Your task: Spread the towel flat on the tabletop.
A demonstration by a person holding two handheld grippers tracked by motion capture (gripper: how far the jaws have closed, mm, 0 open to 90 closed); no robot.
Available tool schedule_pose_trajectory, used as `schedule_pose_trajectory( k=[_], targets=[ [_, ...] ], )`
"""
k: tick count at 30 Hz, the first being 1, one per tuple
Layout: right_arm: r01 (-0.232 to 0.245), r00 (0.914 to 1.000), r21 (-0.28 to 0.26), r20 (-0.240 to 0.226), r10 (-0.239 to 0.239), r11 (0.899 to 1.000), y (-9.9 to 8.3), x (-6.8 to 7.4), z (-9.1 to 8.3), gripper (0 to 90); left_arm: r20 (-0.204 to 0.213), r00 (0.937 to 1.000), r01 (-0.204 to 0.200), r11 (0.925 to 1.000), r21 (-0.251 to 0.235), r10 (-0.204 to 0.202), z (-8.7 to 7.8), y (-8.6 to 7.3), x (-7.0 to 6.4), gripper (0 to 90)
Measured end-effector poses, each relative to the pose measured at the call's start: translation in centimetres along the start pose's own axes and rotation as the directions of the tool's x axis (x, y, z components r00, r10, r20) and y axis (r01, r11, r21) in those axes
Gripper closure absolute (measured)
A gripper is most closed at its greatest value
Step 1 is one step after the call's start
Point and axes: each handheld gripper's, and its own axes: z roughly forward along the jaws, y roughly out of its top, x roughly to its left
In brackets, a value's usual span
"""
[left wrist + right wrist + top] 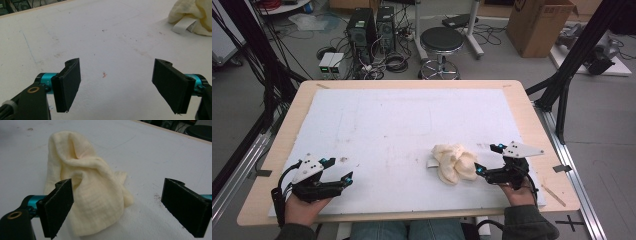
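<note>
A crumpled cream cloth (455,162) lies on the white table cover (402,125), right of centre near the front edge. A white label (432,163) sticks out at its left side. My right gripper (487,159) is open just to the right of the cloth, its jaws wide apart. In the right gripper view the cloth (85,185) bunches up in front of the left jaw, not held. My left gripper (338,169) is open at the front left, over bare cover. Far off in the left gripper view lie the cloth (192,15) and its label (184,25).
The wooden table edge (277,145) frames the white cover. Beyond the far edge stand a black stool (441,42), computer towers (362,30) with cables, and a cardboard box (537,25). Black frame posts (577,55) rise at the right.
</note>
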Motion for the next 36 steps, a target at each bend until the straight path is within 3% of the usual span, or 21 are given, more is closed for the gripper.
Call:
schedule_pose_trajectory(
  k=[6,19,21,22,26,29,32,36],
  targets=[
    [0.026,0.9997,-0.017,-0.006,-0.026,1.000,1.6,0.0,0.1,10.1,-0.007,1.0000,0.005,1.0000,0.003,-0.005,-0.3,-0.2,0.2,23.5],
    [0.030,0.9931,-0.027,-0.113,-0.032,0.999,6.7,1.0,2.1,10.8,0.003,1.0000,0.000,1.0000,-0.004,0.000,0.0,0.0,0.0,23.5],
    [0.038,0.9923,-0.027,-0.117,-0.041,0.999,6.9,1.2,2.4,11.8,0.008,1.0000,0.000,1.0000,-0.004,0.000,0.2,0.0,0.0,23.5],
    [0.042,0.9906,-0.023,-0.130,-0.044,0.999,7.0,1.4,2.7,17.2,0.010,0.9999,-0.006,1.0000,-0.001,0.006,0.3,0.1,0.0,23.5],
    [0.075,0.9824,0.044,-0.175,-0.067,0.996,7.0,2.6,4.6,23.6,0.019,0.9998,-0.007,1.0000,0.000,0.007,0.6,0.2,0.0,23.5],
    [0.099,0.9822,0.083,-0.168,-0.084,0.992,6.6,3.0,5.3,26.7,0.023,0.9996,-0.014,0.9999,0.001,0.014,0.7,0.3,-0.1,23.5],
    [0.114,0.9773,0.130,-0.193,-0.088,0.985,5.6,3.1,7.0,41.9,0.025,0.9995,-0.019,0.9998,0.000,0.019,0.7,0.3,-0.1,23.5],
    [0.119,0.9786,0.213,-0.190,-0.078,0.970,4.3,2.9,8.6,51.4,0.022,0.9997,-0.015,0.9999,-0.002,0.015,0.6,0.3,0.0,23.5]
  ],
)
